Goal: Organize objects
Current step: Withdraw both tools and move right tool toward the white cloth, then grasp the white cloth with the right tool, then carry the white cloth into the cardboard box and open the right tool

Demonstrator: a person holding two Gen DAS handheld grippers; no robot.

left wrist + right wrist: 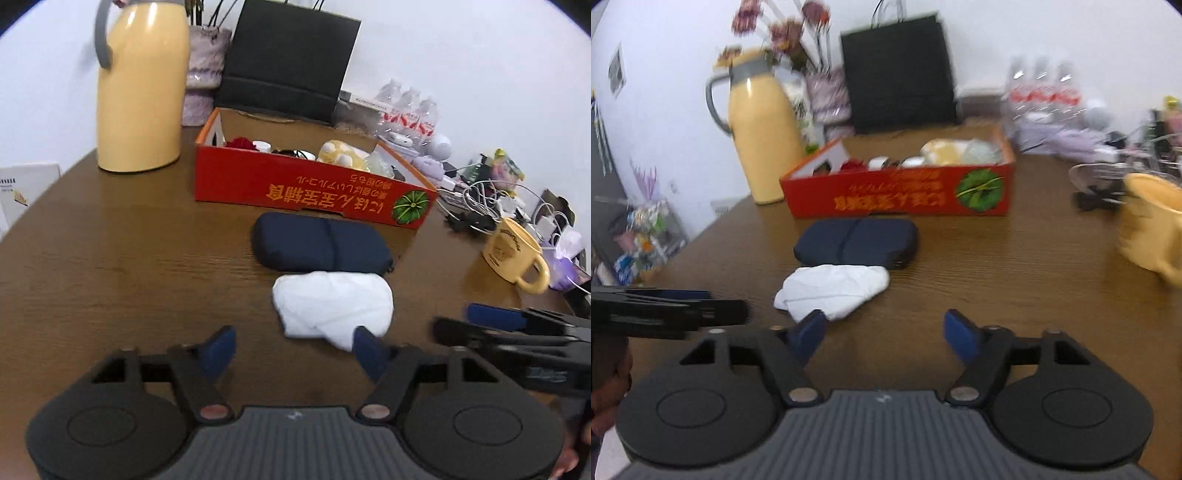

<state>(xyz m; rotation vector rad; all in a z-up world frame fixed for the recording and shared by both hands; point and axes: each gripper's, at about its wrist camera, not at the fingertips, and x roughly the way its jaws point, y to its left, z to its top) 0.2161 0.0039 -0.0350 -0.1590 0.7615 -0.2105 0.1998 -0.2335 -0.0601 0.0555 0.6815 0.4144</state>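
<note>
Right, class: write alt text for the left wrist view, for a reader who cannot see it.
An open left hand-held gripper hovers over a brown table, just short of a crumpled white cloth that lies against a dark blue pouch. Behind them stand a red cardboard box of small items and a yellow jug; a yellow mug sits to the right.

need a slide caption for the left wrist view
Open left gripper near a crumpled white cloth, with a navy fabric pouch and a red cardboard box behind on the wooden table.

cloth (332, 308) before pouch (321, 245), box (314, 188) behind
</note>
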